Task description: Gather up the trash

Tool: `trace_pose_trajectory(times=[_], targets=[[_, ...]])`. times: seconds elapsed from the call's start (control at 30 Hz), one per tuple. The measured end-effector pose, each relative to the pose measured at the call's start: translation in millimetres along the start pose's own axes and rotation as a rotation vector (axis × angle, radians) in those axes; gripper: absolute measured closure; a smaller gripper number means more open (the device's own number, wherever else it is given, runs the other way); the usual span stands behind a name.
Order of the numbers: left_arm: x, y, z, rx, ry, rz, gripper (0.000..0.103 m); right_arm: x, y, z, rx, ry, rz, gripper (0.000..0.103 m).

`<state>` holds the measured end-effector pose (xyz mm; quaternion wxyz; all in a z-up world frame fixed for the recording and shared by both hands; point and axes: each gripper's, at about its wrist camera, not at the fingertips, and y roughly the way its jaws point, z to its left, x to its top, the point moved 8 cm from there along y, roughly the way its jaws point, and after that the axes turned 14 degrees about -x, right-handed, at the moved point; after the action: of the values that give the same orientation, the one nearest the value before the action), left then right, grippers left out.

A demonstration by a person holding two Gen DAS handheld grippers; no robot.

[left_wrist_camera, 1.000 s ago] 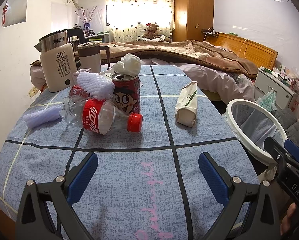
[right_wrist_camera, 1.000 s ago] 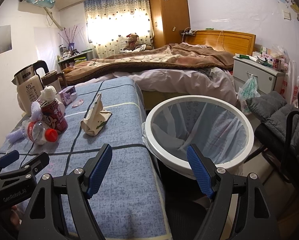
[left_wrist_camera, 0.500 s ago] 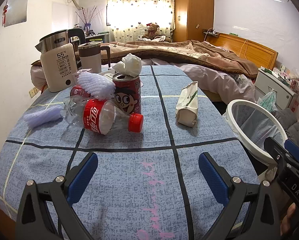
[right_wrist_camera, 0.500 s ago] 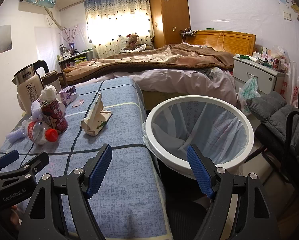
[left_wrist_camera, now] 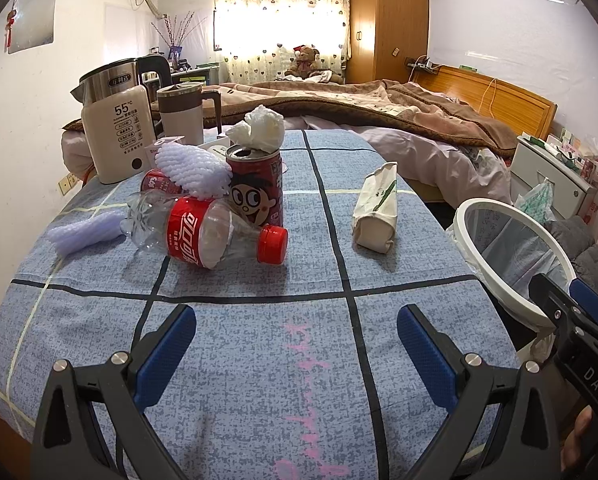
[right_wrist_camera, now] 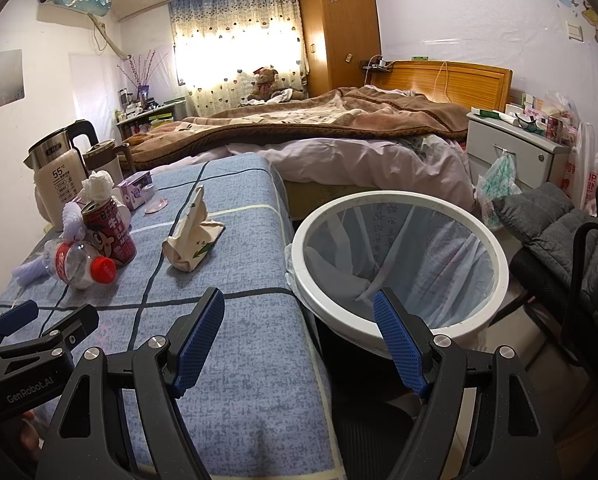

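On the blue tablecloth (left_wrist_camera: 259,360) lie a plastic bottle (left_wrist_camera: 203,236), red can (left_wrist_camera: 257,188) and paper packet (left_wrist_camera: 377,208). Left gripper (left_wrist_camera: 297,340) spread wide, holding nothing; right gripper (right_wrist_camera: 299,334) likewise, near the bin (right_wrist_camera: 399,320), which looks empty.

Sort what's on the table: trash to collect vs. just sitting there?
Job: plastic bottle, red can, crumpled tissue, foam nets, trash bin.
Bystanders, probably: kettle, mug, tissue pack.
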<state>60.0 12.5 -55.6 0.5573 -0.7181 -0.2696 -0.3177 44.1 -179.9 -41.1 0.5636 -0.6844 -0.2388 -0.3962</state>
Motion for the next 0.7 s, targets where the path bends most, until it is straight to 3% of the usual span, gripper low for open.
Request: trace_pose_trajectory(times=[0.7], targets=[[-1.1, 0.7, 2.0, 0.005, -0.004, 0.002, 0.001, 0.0, -0.1, 1.1, 0.000, -0.002, 0.000, 0.026]])
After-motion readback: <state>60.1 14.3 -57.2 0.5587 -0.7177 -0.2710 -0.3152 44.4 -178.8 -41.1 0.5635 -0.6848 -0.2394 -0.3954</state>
